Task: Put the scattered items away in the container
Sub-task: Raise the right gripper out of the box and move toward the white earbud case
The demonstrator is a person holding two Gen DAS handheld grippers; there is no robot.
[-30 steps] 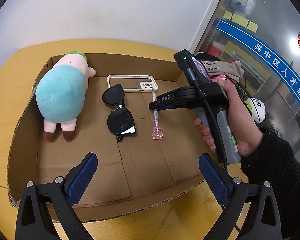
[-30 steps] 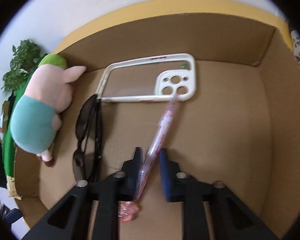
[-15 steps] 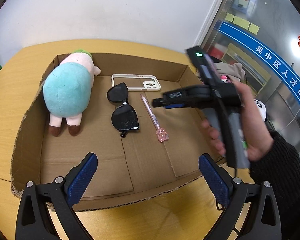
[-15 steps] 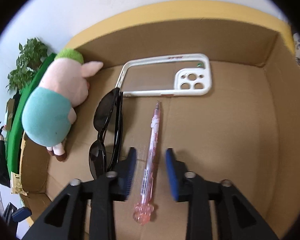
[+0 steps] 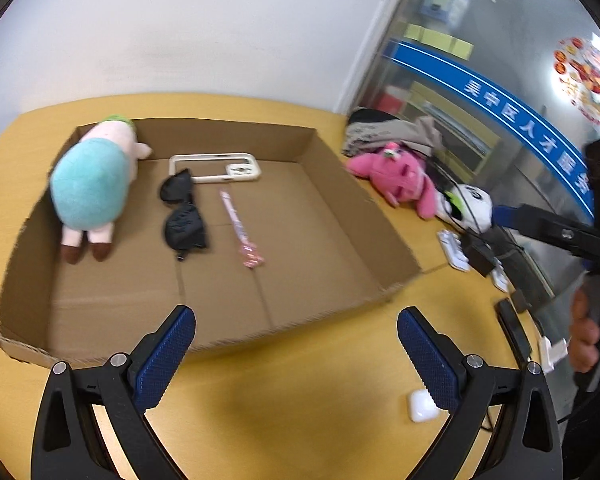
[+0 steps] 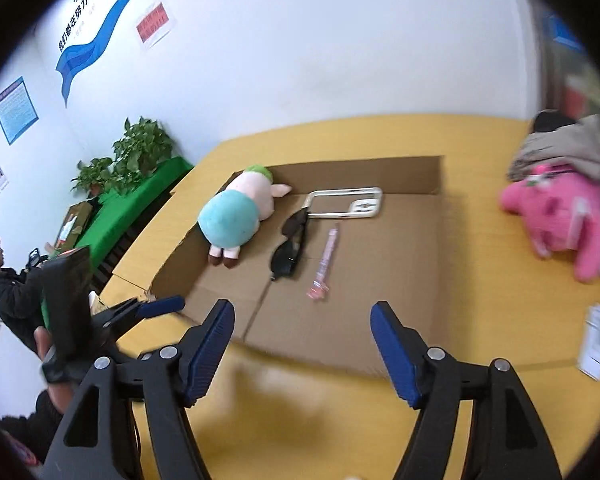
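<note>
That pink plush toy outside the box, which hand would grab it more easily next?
Probably the right. The pink plush toy lies right of the cardboard box, on the right gripper side. Both grippers, including the left gripper, are open and empty.

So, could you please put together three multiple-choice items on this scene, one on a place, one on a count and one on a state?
1. Where does the pink pen lie?
A. In the cardboard box, right of the sunglasses
B. On the table by the earbud case
C. On top of the phone case

2. How many items lie in the box?
A. Two
B. Four
C. Six

3. How is the right tool?
A. Shut on the pen
B. Shut on nothing
C. Open, holding nothing

Key: 1 A, the pen lies on the box floor beside the sunglasses. 2 B, the plush pig, phone case, sunglasses and pen. 3 C, its blue pads stand wide apart.
</note>
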